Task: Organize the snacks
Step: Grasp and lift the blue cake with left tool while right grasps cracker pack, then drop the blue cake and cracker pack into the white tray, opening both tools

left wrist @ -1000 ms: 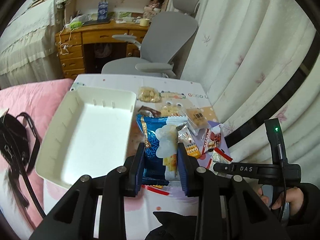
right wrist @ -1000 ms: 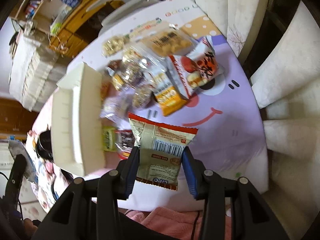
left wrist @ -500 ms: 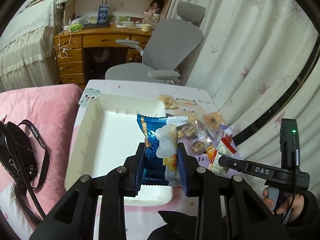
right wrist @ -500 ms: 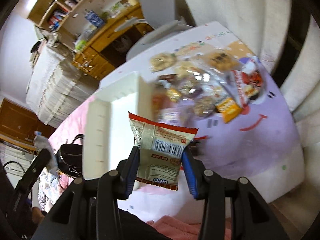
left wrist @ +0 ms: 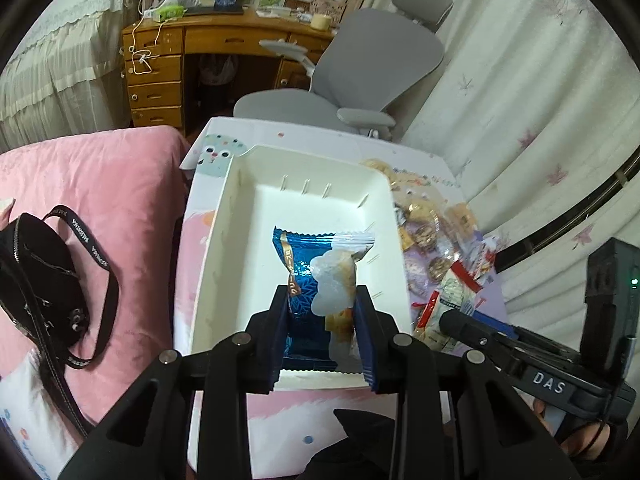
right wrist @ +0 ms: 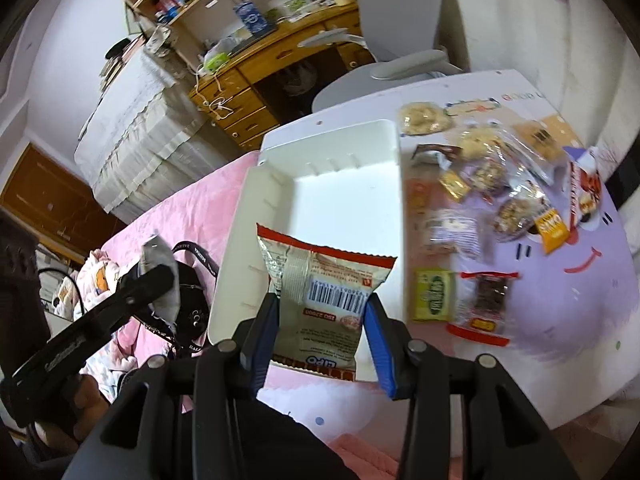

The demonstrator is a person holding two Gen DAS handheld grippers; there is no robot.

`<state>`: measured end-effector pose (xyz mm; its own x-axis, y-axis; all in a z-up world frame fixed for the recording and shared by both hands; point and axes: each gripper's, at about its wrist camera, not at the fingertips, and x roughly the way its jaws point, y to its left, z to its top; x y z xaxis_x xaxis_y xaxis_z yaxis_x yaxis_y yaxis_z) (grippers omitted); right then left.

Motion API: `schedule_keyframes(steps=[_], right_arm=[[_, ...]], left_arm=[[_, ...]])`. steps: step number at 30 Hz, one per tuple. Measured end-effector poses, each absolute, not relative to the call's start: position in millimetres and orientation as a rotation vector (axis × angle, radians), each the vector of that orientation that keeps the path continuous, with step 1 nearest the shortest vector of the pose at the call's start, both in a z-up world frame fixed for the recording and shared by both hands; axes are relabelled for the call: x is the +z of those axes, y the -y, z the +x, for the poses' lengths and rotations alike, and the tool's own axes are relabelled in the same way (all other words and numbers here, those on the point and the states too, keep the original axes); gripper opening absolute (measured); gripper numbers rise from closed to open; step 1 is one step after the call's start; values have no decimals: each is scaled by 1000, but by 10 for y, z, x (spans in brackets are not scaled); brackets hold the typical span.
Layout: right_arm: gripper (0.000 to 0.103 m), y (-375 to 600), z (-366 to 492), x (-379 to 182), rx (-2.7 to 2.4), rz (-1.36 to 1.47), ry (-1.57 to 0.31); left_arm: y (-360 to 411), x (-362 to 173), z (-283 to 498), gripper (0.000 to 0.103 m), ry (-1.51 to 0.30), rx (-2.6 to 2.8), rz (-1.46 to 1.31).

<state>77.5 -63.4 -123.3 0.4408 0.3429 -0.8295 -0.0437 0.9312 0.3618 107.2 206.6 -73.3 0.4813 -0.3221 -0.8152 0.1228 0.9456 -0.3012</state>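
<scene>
My left gripper [left wrist: 322, 300] is shut on a blue snack packet [left wrist: 316, 280] and holds it above the inside of the white bin [left wrist: 224, 216]. My right gripper [right wrist: 322, 304] is shut on a grey packet with a red edge and a barcode [right wrist: 320, 284], held over the near part of the same white bin [right wrist: 384, 168]. Several loose snack packets [right wrist: 480, 184] lie on the table to the right of the bin, and the same snack packets [left wrist: 432, 240] show in the left wrist view. The right gripper's body [left wrist: 520, 360] shows at the lower right of the left wrist view.
The white bin sits on a small table with a cartoon cloth [right wrist: 580, 280]. A black bag [left wrist: 44, 276] lies on a pink blanket [left wrist: 100, 176] to the left. A grey office chair [left wrist: 360, 68] and a wooden desk [left wrist: 180, 60] stand behind. Curtains [left wrist: 520, 80] hang at the right.
Both grippers have moved left from over the snack pile to above the white bin, each still holding its packet.
</scene>
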Motion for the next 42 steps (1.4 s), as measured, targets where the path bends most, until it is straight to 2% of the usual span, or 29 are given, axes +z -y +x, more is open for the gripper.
schedule_keyframes(steps=[2, 3, 5, 6, 24, 33, 42], right_arm=[[45, 582, 784, -1251, 243, 310, -1092], [45, 572, 791, -1269, 243, 320, -1096], [58, 581, 805, -1325, 234, 339, -1115], [66, 593, 803, -1363, 220, 352, -1130], [66, 1117, 556, -1643, 66, 503, -1181], [66, 1668, 358, -1845, -60, 576, -1191], [66, 2227, 302, -1886, -149, 518, -1209]], left_arm=[[-2054, -737, 1103, 34, -1042, -273, -192], [-2040, -734, 1116, 46, -1043, -276, -185], [-1998, -729, 1119, 67, -1042, -275, -166], [-1984, -725, 1116, 68, -1037, -273, -155], [-1357, -930, 1098, 69, -1123, -352, -5], [-768, -1076, 1096, 69, -1192, -450, 67], [-44, -1243, 1129, 70, -1271, -512, 109]])
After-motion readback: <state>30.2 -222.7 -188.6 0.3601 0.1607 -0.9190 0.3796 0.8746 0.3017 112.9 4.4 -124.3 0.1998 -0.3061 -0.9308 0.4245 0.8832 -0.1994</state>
